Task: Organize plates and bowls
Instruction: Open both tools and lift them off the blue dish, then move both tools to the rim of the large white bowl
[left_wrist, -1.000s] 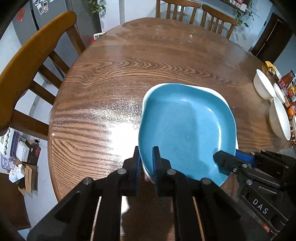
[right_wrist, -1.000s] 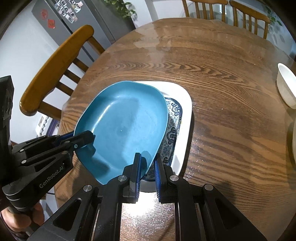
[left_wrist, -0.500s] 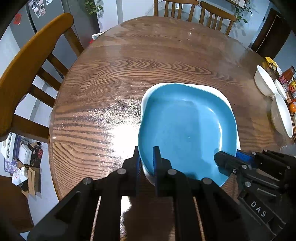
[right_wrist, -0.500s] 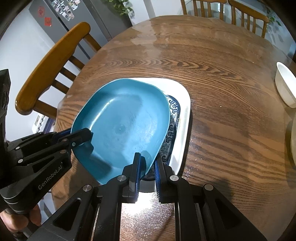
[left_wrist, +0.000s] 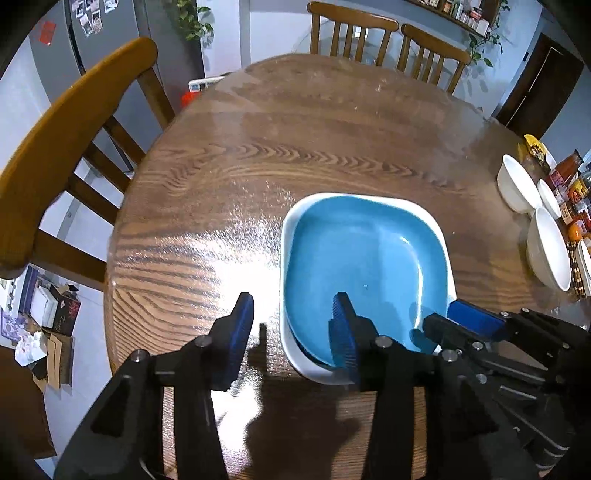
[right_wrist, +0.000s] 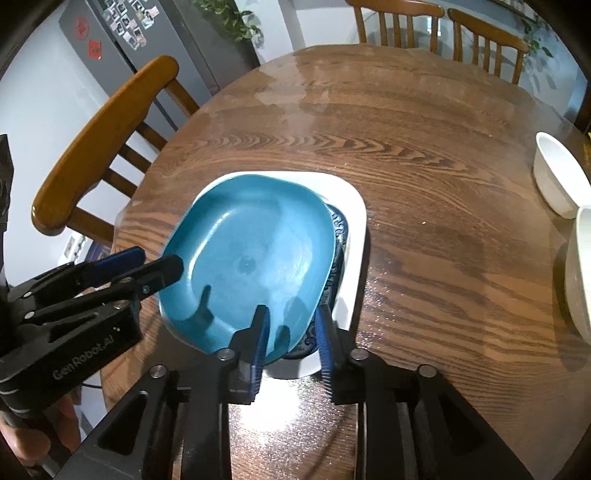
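Left hand-held gripper (left_wrist: 291, 325) and right hand-held gripper (right_wrist: 291, 332), clamped on its near rim a second ago, are both opening, releasing the glossy blue squarish plate (left_wrist: 362, 266) onto the white plate stack (right_wrist: 354, 236) on the worktop (left_wrist: 314, 147): placement apparently complete.

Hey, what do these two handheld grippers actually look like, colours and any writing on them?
Both are black, angular frames with silver screws and ribbed blue pads on the fingers. The left gripper carries pale "GenRobot.AI" lettering on its side. The right gripper shows no readable marking. No cables or sleeves visible.
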